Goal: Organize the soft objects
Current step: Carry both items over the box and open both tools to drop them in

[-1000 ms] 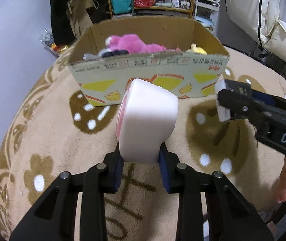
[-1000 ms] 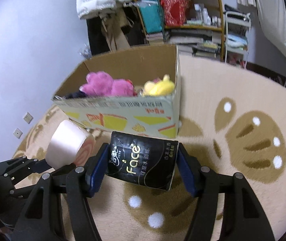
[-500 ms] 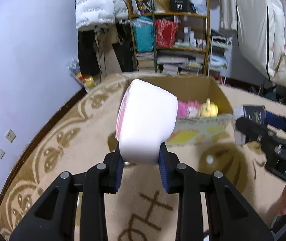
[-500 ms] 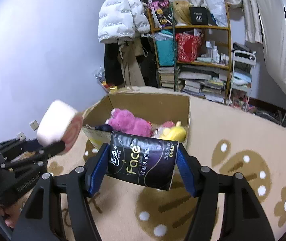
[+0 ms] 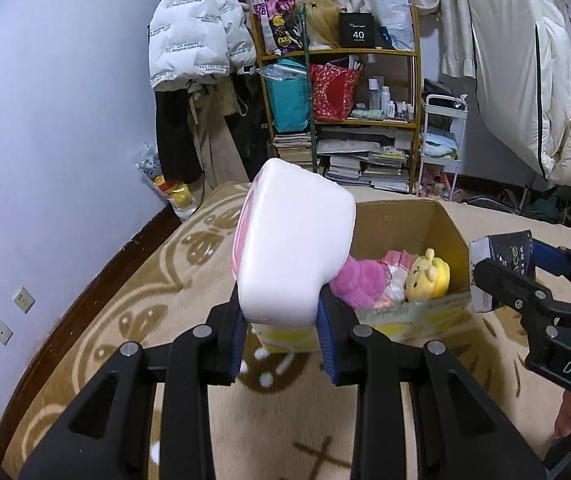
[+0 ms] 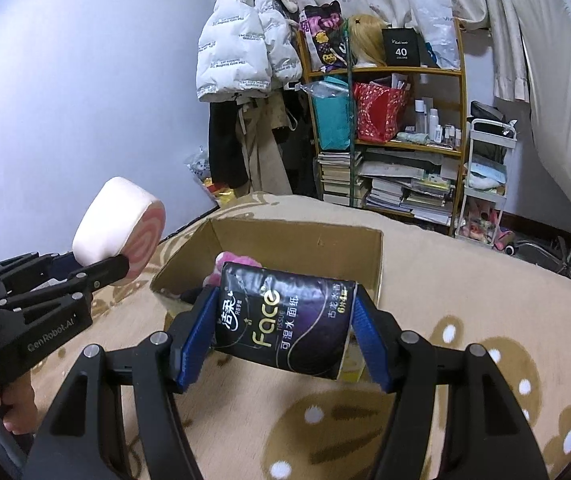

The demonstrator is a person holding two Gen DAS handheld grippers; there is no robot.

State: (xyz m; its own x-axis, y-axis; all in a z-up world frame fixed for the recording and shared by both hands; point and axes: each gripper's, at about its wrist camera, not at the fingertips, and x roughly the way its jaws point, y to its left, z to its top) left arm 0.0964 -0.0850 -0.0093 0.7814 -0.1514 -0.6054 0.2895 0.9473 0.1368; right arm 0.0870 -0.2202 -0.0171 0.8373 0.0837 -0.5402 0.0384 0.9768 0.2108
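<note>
My left gripper (image 5: 281,320) is shut on a white and pink swirl-roll cushion (image 5: 293,248), held in the air just in front of the open cardboard box (image 5: 417,216). My right gripper (image 6: 281,344) is shut on a black "Face" tissue pack (image 6: 285,320), held above the near edge of the box (image 6: 297,236). Inside the box lie a pink plush (image 5: 361,276) and a yellow bear plush (image 5: 431,272). The cushion also shows in the right wrist view (image 6: 119,224), left of the box. The tissue pack shows at the right of the left wrist view (image 5: 501,252).
The box stands on a beige patterned rug (image 5: 133,300). Behind it are a cluttered wooden shelf (image 5: 345,120), hanging jackets (image 5: 197,40), a white trolley (image 5: 441,140) and a purple wall (image 5: 45,120) on the left.
Both grippers have risen from low beside the box to above its rim, still holding the cushion and the tissue pack; the box's inside now shows from above.
</note>
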